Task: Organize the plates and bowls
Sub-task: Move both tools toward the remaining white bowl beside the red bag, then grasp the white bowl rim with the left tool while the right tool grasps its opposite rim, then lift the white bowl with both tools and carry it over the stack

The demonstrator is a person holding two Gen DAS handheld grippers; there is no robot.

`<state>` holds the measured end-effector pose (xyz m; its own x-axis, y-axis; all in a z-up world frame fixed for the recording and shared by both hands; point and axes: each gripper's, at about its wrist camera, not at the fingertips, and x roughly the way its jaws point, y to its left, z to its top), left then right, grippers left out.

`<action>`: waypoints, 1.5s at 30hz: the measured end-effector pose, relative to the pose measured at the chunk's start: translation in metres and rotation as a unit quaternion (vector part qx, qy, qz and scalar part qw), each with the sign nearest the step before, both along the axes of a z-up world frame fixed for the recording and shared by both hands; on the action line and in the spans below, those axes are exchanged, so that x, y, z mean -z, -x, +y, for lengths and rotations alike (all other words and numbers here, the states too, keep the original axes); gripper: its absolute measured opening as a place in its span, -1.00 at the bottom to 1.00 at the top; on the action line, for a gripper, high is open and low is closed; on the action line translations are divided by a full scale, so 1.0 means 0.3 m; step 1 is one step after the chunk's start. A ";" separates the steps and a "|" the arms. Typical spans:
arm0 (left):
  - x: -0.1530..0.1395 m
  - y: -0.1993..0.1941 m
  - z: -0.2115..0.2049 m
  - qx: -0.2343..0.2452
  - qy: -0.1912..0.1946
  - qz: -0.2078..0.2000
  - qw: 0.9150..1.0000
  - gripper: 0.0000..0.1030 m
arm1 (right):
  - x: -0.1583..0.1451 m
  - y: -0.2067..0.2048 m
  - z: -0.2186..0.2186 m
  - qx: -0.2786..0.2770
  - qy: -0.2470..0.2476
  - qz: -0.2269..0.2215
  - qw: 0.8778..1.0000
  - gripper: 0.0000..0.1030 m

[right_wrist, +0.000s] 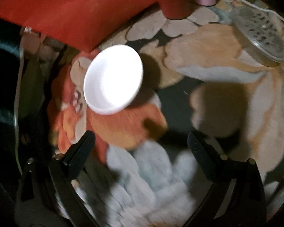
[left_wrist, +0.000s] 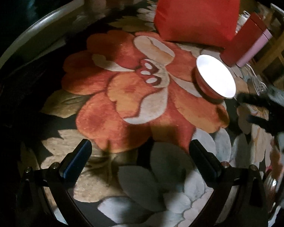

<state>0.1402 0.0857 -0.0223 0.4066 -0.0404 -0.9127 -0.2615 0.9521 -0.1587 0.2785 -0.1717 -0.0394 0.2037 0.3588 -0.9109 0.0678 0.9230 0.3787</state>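
A bowl (left_wrist: 215, 77), white inside with a red-striped outer wall, sits on a flowered rug (left_wrist: 123, 98), at the upper right of the left wrist view. My left gripper (left_wrist: 140, 149) hangs open over the rug, well short of the bowl, with nothing between its fingers. The right wrist view shows the same bowl (right_wrist: 113, 79) up and to the left of my right gripper (right_wrist: 141, 141), which is open and empty above the rug (right_wrist: 208, 60). The right gripper's dark fingers (left_wrist: 255, 102) also enter the left wrist view just right of the bowl.
A red cushion (left_wrist: 197, 9) lies behind the bowl. A red and a pink cylinder (left_wrist: 244, 41) stand beside it. A grey perforated oval object (right_wrist: 261, 37) with a white cord lies at the right. A pale curved edge (left_wrist: 34, 32) borders the rug at the left.
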 end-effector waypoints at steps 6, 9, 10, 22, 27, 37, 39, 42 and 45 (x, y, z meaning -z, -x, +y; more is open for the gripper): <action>0.029 0.025 -0.001 0.010 0.001 0.011 1.000 0.99 | 0.077 -0.096 0.044 0.067 -0.023 0.024 0.997 0.18; 0.035 0.036 -0.007 0.018 0.002 0.015 1.000 0.99 | 0.122 -0.109 0.071 0.065 -0.013 0.048 0.997 -0.58; 0.036 0.038 -0.006 0.019 0.003 0.015 1.000 0.99 | 0.122 -0.102 0.068 0.066 -0.016 0.044 0.997 -0.62; 0.056 0.031 -0.022 0.036 0.039 0.020 0.998 0.99 | 0.140 0.126 0.036 -0.066 -0.093 0.093 0.989 -0.81; 0.078 0.026 -0.088 0.060 0.069 0.025 0.996 0.88 | 0.161 0.213 0.068 -0.123 -0.125 0.122 0.977 -0.80; 0.159 0.007 -0.194 0.096 0.061 0.065 0.991 -0.43 | 0.075 0.278 0.181 -0.166 -0.024 0.039 0.985 -0.73; 0.157 0.005 -0.200 0.101 0.070 0.062 0.991 -0.59 | 0.065 0.300 0.212 -0.177 0.005 0.023 0.984 -0.71; 0.145 0.018 -0.204 0.103 0.067 0.055 0.991 -0.62 | 0.055 0.328 0.204 -0.185 0.042 0.003 0.982 -0.76; 0.130 0.038 -0.214 0.112 0.071 0.053 0.990 -0.64 | 0.054 0.342 0.191 -0.181 0.036 0.006 0.983 -0.79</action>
